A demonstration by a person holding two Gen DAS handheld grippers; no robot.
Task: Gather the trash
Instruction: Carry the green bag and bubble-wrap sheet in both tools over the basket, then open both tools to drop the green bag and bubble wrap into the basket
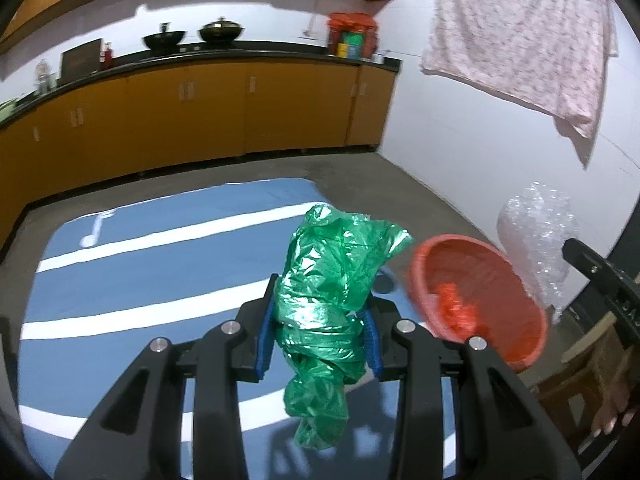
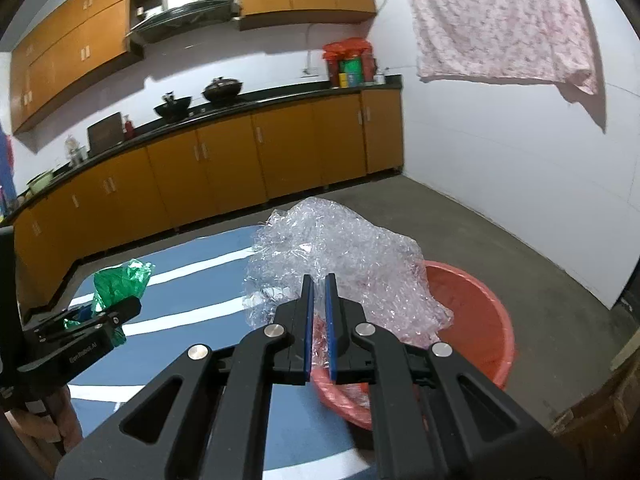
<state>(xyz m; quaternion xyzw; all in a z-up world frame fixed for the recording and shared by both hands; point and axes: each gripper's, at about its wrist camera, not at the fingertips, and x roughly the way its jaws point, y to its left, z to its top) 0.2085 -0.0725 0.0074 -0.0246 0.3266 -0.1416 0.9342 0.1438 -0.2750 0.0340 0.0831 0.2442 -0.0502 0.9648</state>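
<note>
My left gripper (image 1: 322, 312) is shut on a crumpled green plastic bag (image 1: 332, 300) and holds it above the blue mat (image 1: 140, 280). The bag also shows in the right wrist view (image 2: 120, 280), held by the left gripper (image 2: 86, 314). My right gripper (image 2: 319, 308) is shut on a wad of clear bubble wrap (image 2: 340, 260) held over the red basin (image 2: 480, 320). In the left wrist view the red basin (image 1: 492, 292) lies to the right of the green bag, with red scraps (image 1: 456, 308) inside, and the bubble wrap (image 1: 536, 240) hangs above it.
Orange kitchen cabinets (image 1: 200, 112) with a black counter line the far wall. A white wall (image 2: 520, 180) with a hanging pink cloth (image 2: 500, 20) is on the right. A wooden stool (image 1: 588, 368) stands at the right edge. The floor around the mat is grey concrete (image 2: 560, 300).
</note>
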